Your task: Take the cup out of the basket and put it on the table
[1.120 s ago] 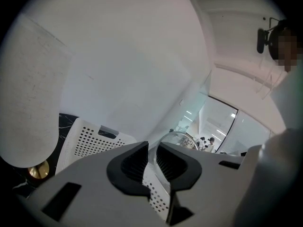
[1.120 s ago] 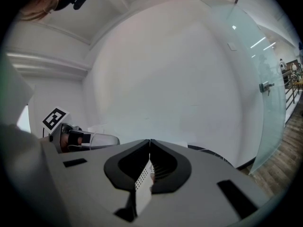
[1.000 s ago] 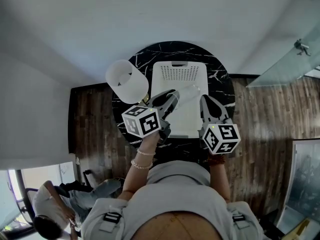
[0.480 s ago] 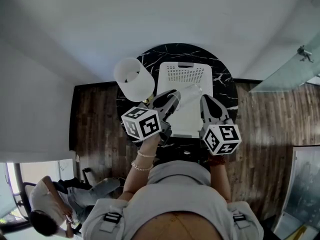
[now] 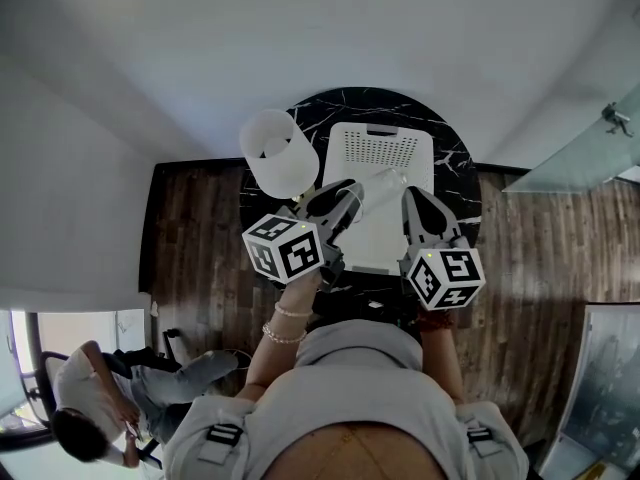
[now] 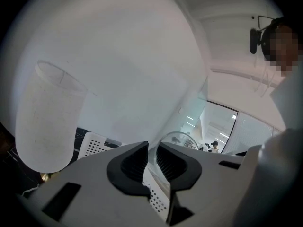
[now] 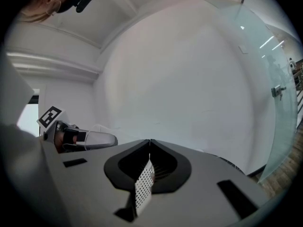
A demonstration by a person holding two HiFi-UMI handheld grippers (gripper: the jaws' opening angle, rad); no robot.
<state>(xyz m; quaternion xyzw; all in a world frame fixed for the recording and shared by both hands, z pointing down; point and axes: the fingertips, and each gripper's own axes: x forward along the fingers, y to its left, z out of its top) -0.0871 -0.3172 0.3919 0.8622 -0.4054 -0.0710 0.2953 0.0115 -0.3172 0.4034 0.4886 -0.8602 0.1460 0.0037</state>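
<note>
A clear glass cup (image 5: 383,182) hangs tilted over the white perforated basket (image 5: 380,148) on the round black marble table (image 5: 455,163). My left gripper (image 5: 355,192) is shut on the cup's wall. In the left gripper view the glass wall runs between the closed pads of the left gripper (image 6: 152,157), and the cup's rim (image 6: 178,140) shows just beyond them. My right gripper (image 5: 410,198) is at the basket's right side. In the right gripper view the right gripper (image 7: 149,150) is shut on the basket's perforated wall (image 7: 143,186).
A white lamp shade (image 5: 278,150) stands at the table's left edge, close to my left gripper, and fills the left of the left gripper view (image 6: 47,122). Dark wood floor (image 5: 190,228) surrounds the table. A seated person (image 5: 110,408) is at the lower left.
The head camera has shifted, so the table, basket and lamp sit a little further right in view. Both grippers keep their holds in nearly the same place.
</note>
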